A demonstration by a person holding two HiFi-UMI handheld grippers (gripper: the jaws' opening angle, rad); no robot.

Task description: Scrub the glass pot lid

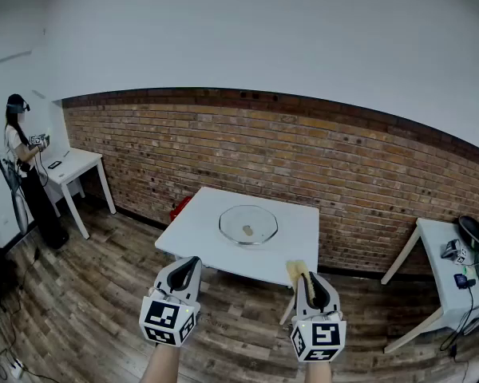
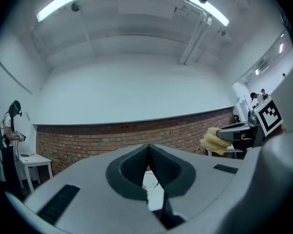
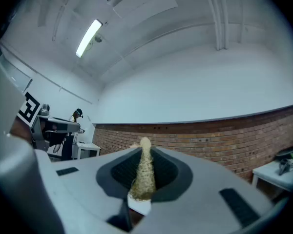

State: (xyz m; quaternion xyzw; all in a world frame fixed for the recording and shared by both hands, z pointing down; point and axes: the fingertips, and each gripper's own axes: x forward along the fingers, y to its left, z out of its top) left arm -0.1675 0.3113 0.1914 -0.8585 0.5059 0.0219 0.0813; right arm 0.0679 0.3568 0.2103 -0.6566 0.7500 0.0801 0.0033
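The glass pot lid lies flat on the white table, with a small brownish spot at its centre. Both grippers hang in front of the table, short of its near edge. My left gripper is shut with nothing between its jaws; in the left gripper view its pads meet. My right gripper is shut on a yellow sponge, which shows squeezed between the pads in the right gripper view as a yellow sponge standing upright. From the left gripper view the sponge is off to the right.
A brick wall runs behind the table. A small white table stands at far left with a person beside it. Another white table with cables and gear is at right. The floor is wood plank.
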